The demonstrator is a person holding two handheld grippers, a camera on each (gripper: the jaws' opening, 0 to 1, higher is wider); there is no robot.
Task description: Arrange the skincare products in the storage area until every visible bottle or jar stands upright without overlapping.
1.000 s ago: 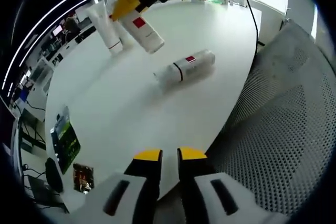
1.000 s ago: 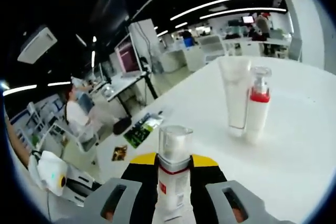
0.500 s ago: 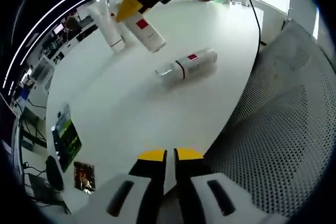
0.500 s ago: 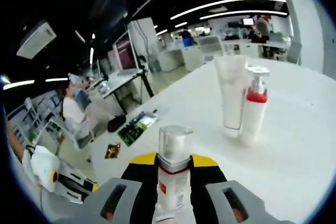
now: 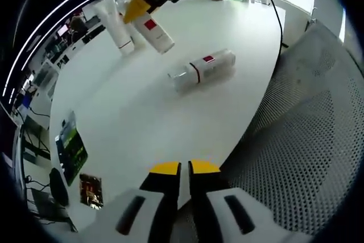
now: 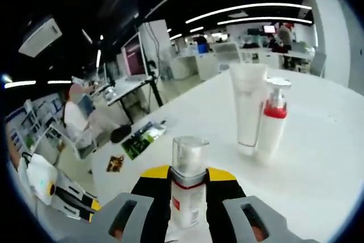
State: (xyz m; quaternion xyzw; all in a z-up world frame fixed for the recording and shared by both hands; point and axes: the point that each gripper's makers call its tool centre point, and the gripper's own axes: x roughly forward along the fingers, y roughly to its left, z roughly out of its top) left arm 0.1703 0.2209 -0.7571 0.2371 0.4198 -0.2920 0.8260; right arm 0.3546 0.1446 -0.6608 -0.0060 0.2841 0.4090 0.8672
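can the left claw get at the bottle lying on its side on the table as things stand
Probably yes: the left claw is shut and empty, and bare white table lies between it and the lying bottle. It would need to open first.

White round table (image 5: 131, 112) carrying everything, perforated mesh chair back (image 5: 307, 140) sitting just off its edge, green-printed card (image 5: 70, 151) and small dark packet (image 5: 91, 192) lying beyond the tabletop's edge, seated person (image 6: 77, 120) working at a background desk.

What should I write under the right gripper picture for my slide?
Right gripper holds a clear-capped bottle upright near a standing white tube and pump bottle.
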